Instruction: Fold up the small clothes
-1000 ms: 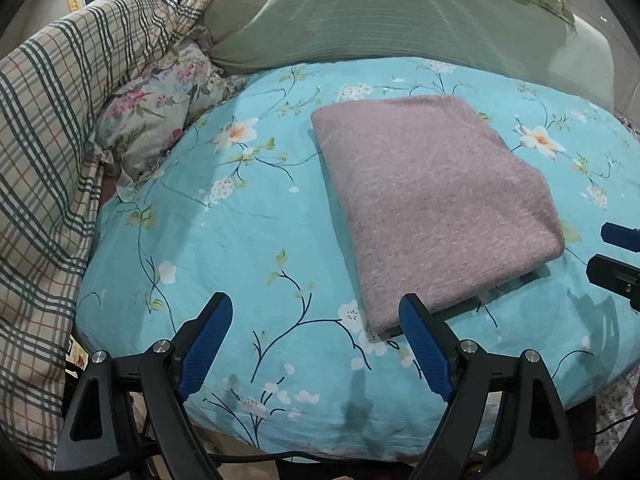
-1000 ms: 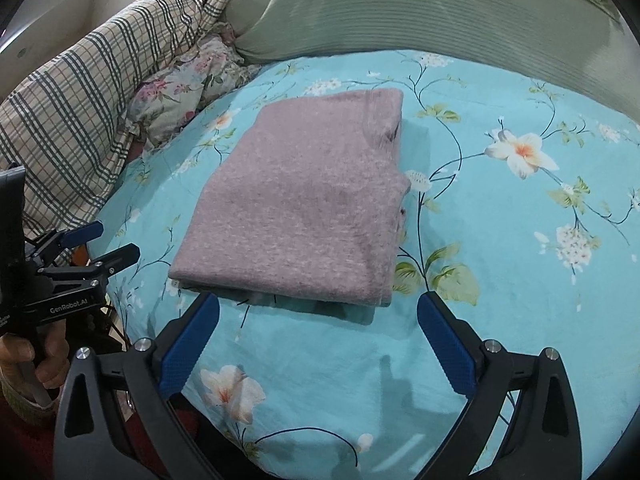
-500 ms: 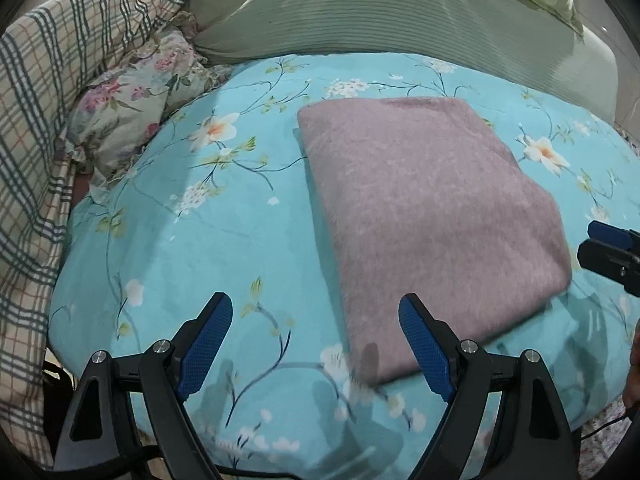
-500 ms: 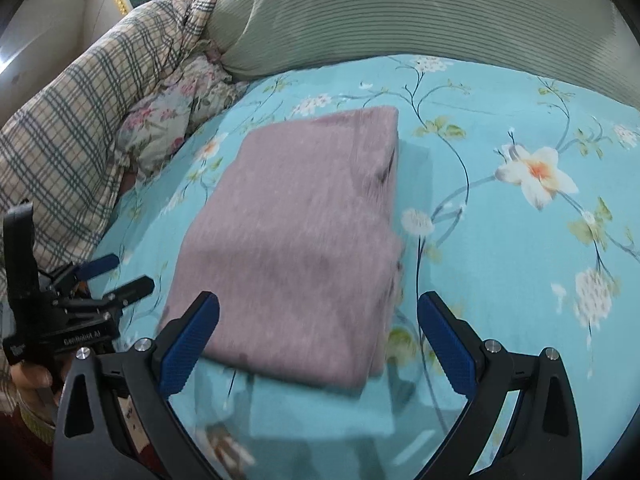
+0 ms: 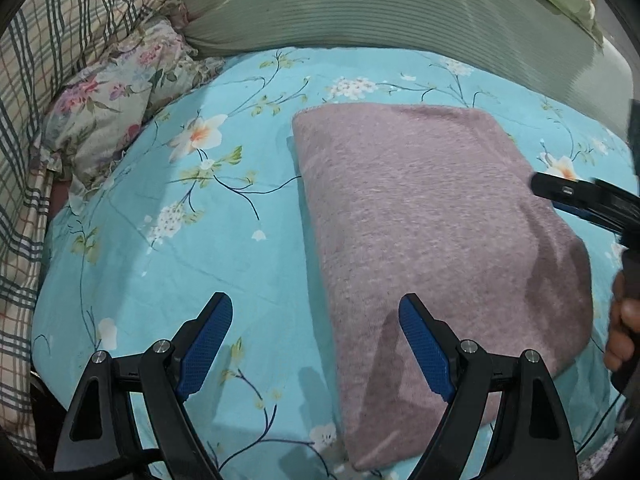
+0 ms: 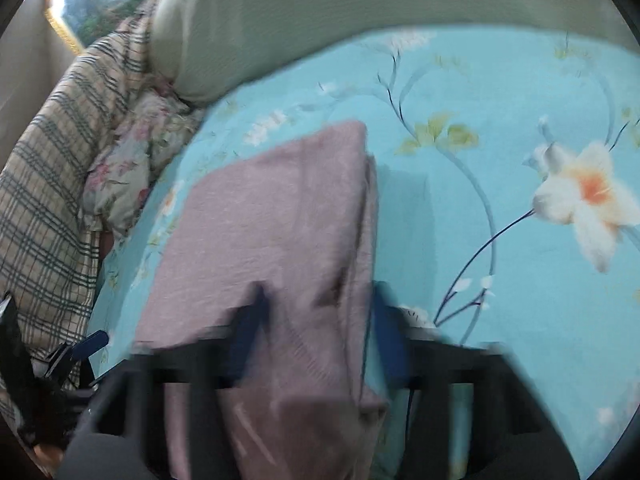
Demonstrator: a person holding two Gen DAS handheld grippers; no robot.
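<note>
A folded mauve knit garment (image 5: 432, 224) lies flat on the turquoise floral bedsheet (image 5: 192, 248). My left gripper (image 5: 316, 344) is open, its right finger over the garment's near left edge and its left finger over bare sheet. My right gripper (image 6: 316, 332) is blurred by motion. Its blue fingers are closing around the garment's (image 6: 272, 248) right edge, with cloth bunched between them. The right gripper also shows in the left wrist view (image 5: 580, 200), at the garment's right side.
A green striped pillow (image 5: 380, 4) lies behind the garment. A plaid blanket (image 5: 44, 92) and a floral cushion (image 5: 116, 108) sit at the left. The bed's near edge is just below the grippers.
Both grippers moved forward toward the garment. The right gripper's fingers narrowed from wide open and closed in on the garment's right edge. The left stayed open.
</note>
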